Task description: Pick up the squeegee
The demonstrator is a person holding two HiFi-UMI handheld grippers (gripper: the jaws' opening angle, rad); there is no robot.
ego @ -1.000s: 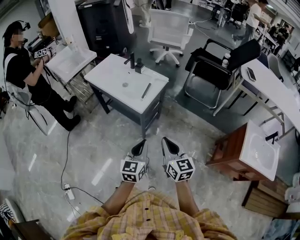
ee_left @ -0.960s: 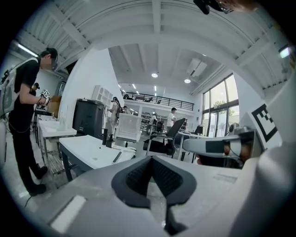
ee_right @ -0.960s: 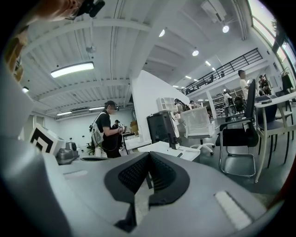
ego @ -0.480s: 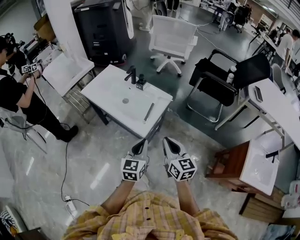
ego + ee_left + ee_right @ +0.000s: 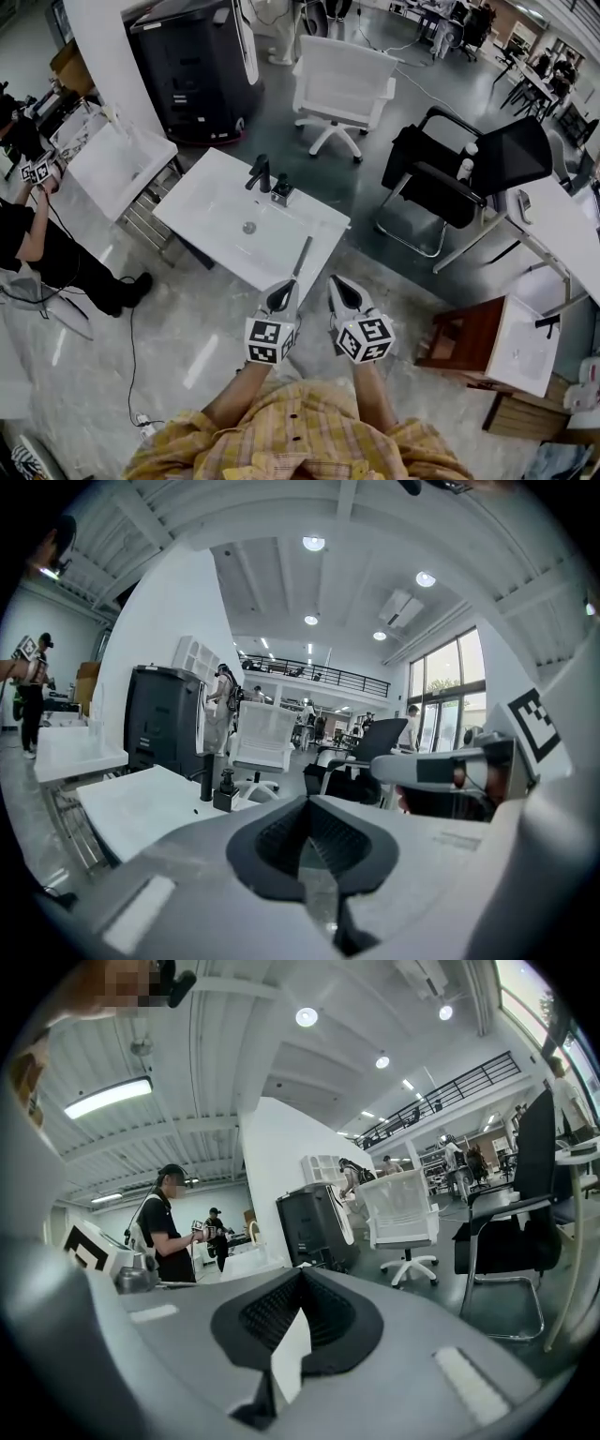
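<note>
Left gripper (image 5: 279, 296) and right gripper (image 5: 343, 291): jaws together, both empty. Squeegee (image 5: 301, 256) lies flat on sink top (image 5: 216, 202), near its front edge. Looks light, stiff, slim. I'd pinch it mid-handle, across the width.

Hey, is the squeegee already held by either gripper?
No, the squeegee lies on the white sink top, just ahead of the left gripper and the right gripper, and neither has anything between its jaws.

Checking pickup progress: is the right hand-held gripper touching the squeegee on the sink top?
Apart. In the head view, floor shows between the right hand-held gripper and the squeegee lying on the sink top.
</note>
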